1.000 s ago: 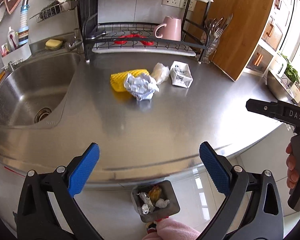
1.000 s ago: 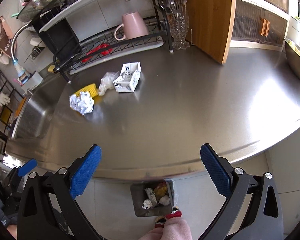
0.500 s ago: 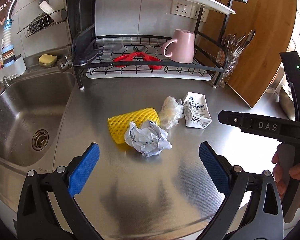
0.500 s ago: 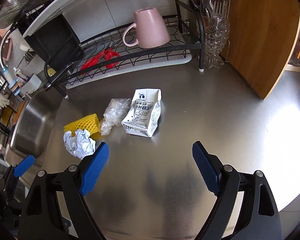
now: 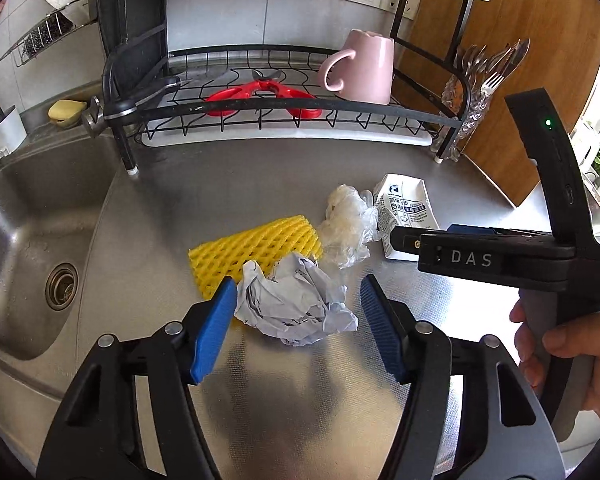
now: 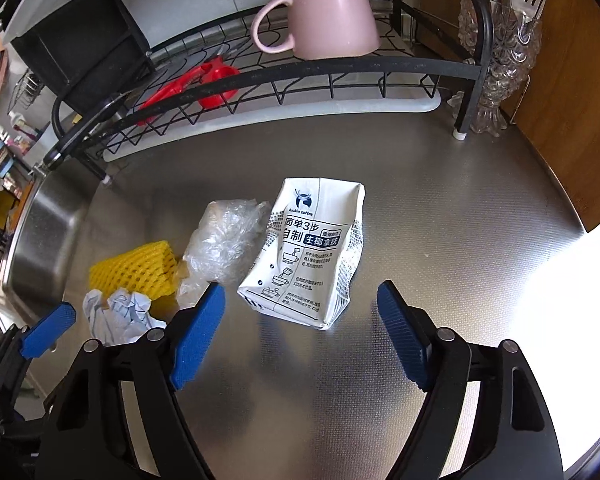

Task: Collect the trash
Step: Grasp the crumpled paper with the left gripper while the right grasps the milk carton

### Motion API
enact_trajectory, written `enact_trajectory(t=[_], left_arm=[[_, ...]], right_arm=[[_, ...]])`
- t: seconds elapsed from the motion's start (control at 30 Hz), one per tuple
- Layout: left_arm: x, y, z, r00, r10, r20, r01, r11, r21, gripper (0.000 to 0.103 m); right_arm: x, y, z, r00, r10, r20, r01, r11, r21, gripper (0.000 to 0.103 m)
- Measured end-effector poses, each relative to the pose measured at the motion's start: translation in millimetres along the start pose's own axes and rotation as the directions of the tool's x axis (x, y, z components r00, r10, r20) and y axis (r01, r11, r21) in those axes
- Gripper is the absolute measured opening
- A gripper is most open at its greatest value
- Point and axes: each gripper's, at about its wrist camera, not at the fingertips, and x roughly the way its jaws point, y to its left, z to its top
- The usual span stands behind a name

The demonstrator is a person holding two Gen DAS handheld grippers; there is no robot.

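Observation:
Trash lies on the steel counter: a crumpled paper ball [image 5: 296,304], a yellow foam net [image 5: 256,248], a crumpled clear plastic wrap [image 5: 346,222] and a white milk carton [image 6: 308,256]. My left gripper [image 5: 298,320] is open, its blue pads on either side of the paper ball, not touching it. My right gripper [image 6: 300,320] is open just short of the carton, which lies on its side. In the right wrist view the plastic wrap [image 6: 224,240], the net [image 6: 136,268] and the paper ball [image 6: 118,314] lie left of the carton.
A black dish rack [image 5: 284,116] stands behind the trash with a pink mug [image 5: 360,68] and red scissors [image 5: 260,96]. The sink [image 5: 32,232] is at the left. A glass cutlery holder [image 6: 504,56] and a wooden board [image 6: 572,92] stand at the right.
Both grippers have moved forward over the counter to the trash. The left one now brackets the paper ball and its jaws have narrowed; the right one has closed in on the carton.

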Motion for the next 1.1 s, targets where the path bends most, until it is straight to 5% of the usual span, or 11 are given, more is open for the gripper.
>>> enact_trajectory(t=[0.27,0.67,1.1], left_arm=[[15,2,-1,1.0,0.011,-0.028,-0.012,1.0,-0.009,0.059],[21,-12,-11,0.998,0.041,-0.049,-0.041,0.999,0.003,0.057],[-27,-29,-49,1.0,-0.005,-0.016,0.006,1.0,0.009,0.052]], right_arm=[[11,-17,-2,1.0,0.018,-0.021,-0.017,1.0,0.025,0.064],[13,-14,1,1.0,0.028,0.009,-0.028,0.999,-0.042,0.058],[-32,-33,-43,0.995,0.067,0.078,-0.068,0.998,0.014,0.057]])
